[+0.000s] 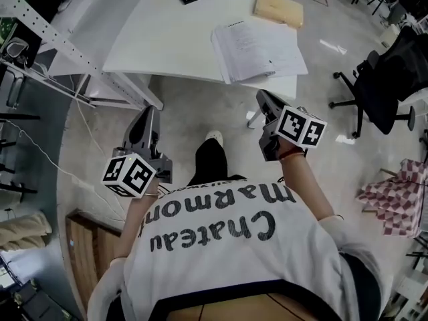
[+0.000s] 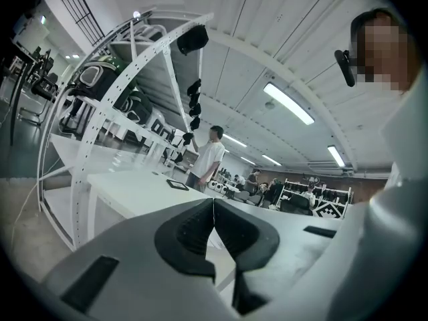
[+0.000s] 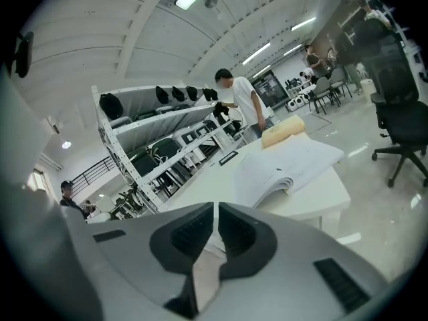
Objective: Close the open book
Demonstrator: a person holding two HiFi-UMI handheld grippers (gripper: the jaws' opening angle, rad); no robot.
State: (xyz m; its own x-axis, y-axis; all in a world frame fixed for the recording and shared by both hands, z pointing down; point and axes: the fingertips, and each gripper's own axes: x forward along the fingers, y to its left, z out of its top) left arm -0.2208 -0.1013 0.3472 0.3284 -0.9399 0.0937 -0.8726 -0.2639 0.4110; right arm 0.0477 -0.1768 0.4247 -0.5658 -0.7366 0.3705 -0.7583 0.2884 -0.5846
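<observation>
An open book (image 1: 257, 49) lies flat, pages spread, on the near right part of a white table (image 1: 154, 42). A person stands short of the table, holding both grippers over the floor. The left gripper (image 2: 213, 204) is clenched on nothing, its jaws pressed together. The right gripper (image 3: 215, 209) is likewise closed and empty, pointing toward the book. A tan pad (image 1: 277, 9) sits beyond the book, and a black office chair (image 1: 378, 85) stands to the right.
</observation>
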